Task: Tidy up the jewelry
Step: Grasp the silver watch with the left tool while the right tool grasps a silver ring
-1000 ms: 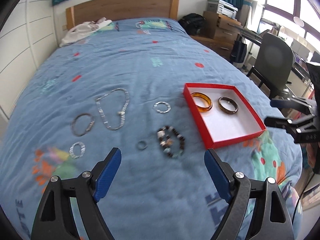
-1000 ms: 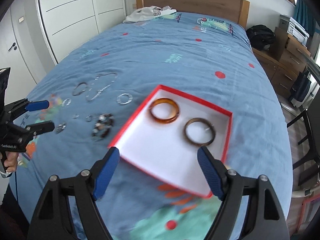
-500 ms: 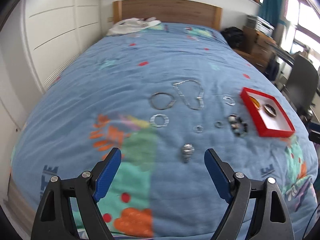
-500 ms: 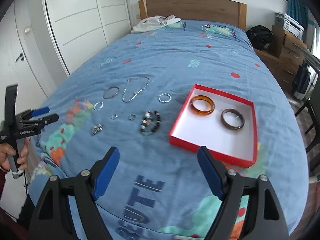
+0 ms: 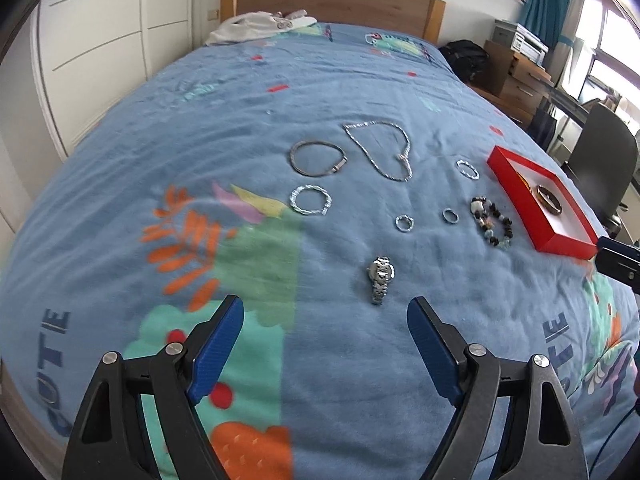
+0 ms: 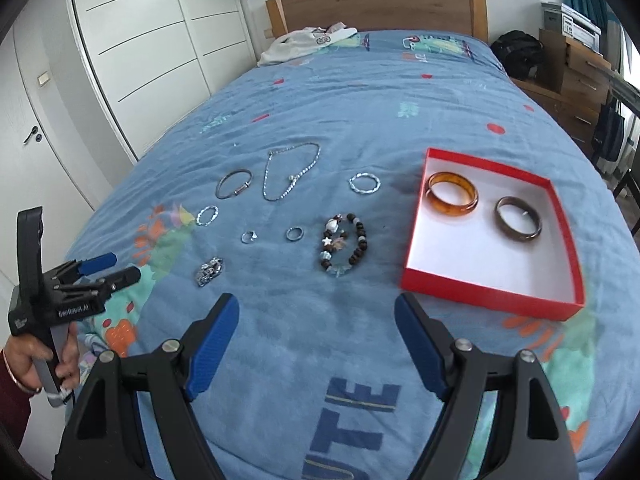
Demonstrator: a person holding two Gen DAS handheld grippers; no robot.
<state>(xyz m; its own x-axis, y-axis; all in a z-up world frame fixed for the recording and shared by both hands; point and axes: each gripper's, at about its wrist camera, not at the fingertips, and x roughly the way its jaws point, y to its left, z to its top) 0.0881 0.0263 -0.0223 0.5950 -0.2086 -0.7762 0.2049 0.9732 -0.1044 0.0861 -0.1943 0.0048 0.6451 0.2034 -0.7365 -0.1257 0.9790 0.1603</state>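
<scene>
Both tools are empty. The left gripper (image 5: 325,344) has its jaws closing slightly, with nothing between them but bedspread; the right gripper (image 6: 317,340) stands spread wide and holds nothing.

The jewelry lies loose on the blue bed (image 6: 360,120), in its near half. The red box (image 6: 496,300) sits toward the bed's right edge and holds an amber bangle (image 6: 452,199) and a dark bangle (image 6: 518,219); most of its white floor is bare. Left of the box, apart from one another, lie a beaded bracelet (image 6: 344,244), a twisted silver ring (image 6: 364,183), a silver necklace (image 6: 292,176), a hinged bangle (image 6: 234,183), a small twisted bangle (image 6: 207,215), two small rings (image 6: 295,233) and, nearest the bed's foot edge, a wristwatch (image 5: 380,276).

Judgement: the step in hand is an approach to the next piece. The watch lies just ahead of the left jaws and looks the likeliest target.

Recommendations:
- Bring the fingers down either side of the watch case, across its narrow width, not along the strap.
- The bedspread is soft and wrinkled; press in lightly so the pads go under the metal without pinching fabric.
- Lift straight before carrying it toward the box, since the strap may dangle and snag the beads.
- Set it on bare white floor, clear of both bangles.
</scene>
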